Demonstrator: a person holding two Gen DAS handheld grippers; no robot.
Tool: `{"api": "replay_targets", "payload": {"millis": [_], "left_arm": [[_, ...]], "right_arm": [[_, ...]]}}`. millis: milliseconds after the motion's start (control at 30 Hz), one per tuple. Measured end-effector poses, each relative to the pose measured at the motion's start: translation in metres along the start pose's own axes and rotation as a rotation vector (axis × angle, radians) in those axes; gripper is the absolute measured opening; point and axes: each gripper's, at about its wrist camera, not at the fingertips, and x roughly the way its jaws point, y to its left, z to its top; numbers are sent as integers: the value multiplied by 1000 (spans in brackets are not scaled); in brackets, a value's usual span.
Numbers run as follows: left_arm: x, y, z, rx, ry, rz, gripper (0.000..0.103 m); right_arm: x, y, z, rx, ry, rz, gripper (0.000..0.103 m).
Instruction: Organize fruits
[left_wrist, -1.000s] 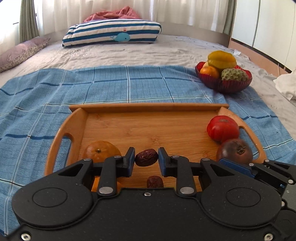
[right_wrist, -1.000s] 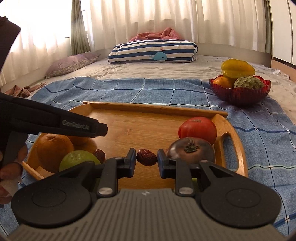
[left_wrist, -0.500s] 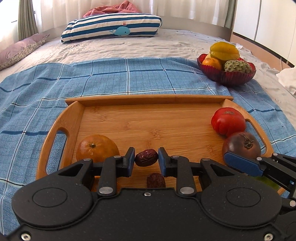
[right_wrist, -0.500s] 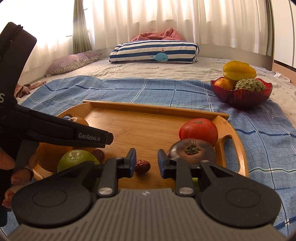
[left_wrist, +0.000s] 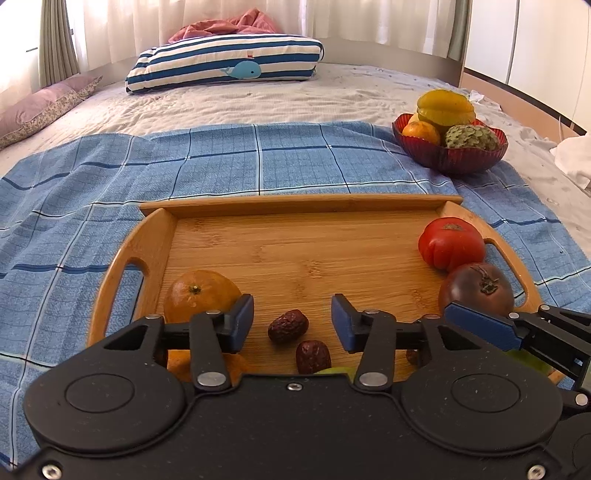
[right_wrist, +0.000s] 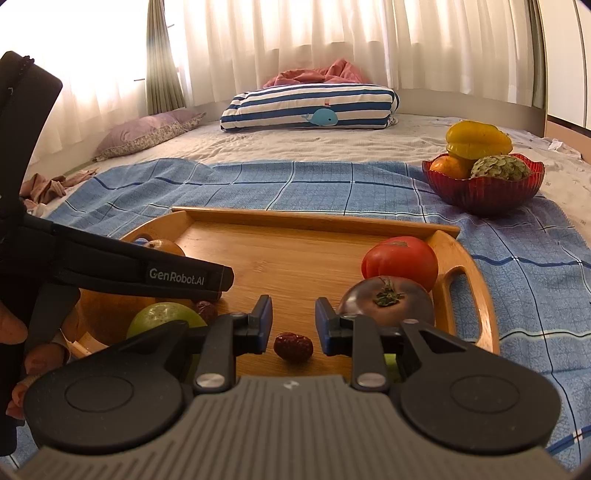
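A wooden tray (left_wrist: 303, 254) lies on a blue checked cloth. My left gripper (left_wrist: 292, 325) is open just above it, with a dried red date (left_wrist: 288, 325) lying free between its fingers and a second date (left_wrist: 313, 356) just nearer. An orange (left_wrist: 201, 295) sits at the tray's left, a red tomato (left_wrist: 451, 242) and a dark tomato (left_wrist: 476, 290) at its right. My right gripper (right_wrist: 293, 325) is open with another date (right_wrist: 293, 346) lying on the tray (right_wrist: 295, 258) between its fingers. A green fruit (right_wrist: 162, 317) sits near the left gripper's body.
A red glass bowl (left_wrist: 450, 155) with a starfruit, an orange and a custard apple stands on the cloth at the far right, also in the right wrist view (right_wrist: 484, 188). A striped whale pillow (left_wrist: 225, 62) lies at the bed's far end.
Both grippers have opened and let go of their dates, which now lie on the tray. Both grippers have moved slightly up and back over the tray.
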Motion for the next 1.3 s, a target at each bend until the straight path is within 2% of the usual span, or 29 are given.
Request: {"api": "replay_targets", "payload": {"millis": [33, 100, 167, 367, 633, 767, 1067, 1200, 1267, 1300], "left_arm": [[-3, 1, 0, -4, -2, -1, 48], [-11, 3, -2, -14, -11, -5, 56], [-22, 4, -5, -15, -28, -1, 58], [-60, 9, -23, -9, -93, 13, 72], [-110, 16, -69, -37, -160, 34, 78], [-130, 19, -93, -78, -178, 31, 81], [-145, 16, -144, -105, -149, 57, 82], [-138, 13, -156, -90, -122, 80, 83], [-131, 12, -160, -85, -105, 96, 83], [-129, 13, -161, -88, -98, 101, 83]], "right_arm": [[-2, 0, -1, 3, -4, -1, 41], [-8, 0, -2, 12, -16, -3, 51], [-17, -1, -5, 28, -32, 0, 52], [-49, 2, -19, 50, -87, -22, 63], [-78, 9, -50, 80, -127, -74, 68], [-92, 17, -67, 54, -140, -101, 76], [-101, 14, -89, 91, -61, -176, 78], [-100, 13, -94, 96, -31, -187, 92], [-97, 13, -94, 93, -10, -196, 94], [-96, 13, -94, 89, 0, -197, 100]]}}
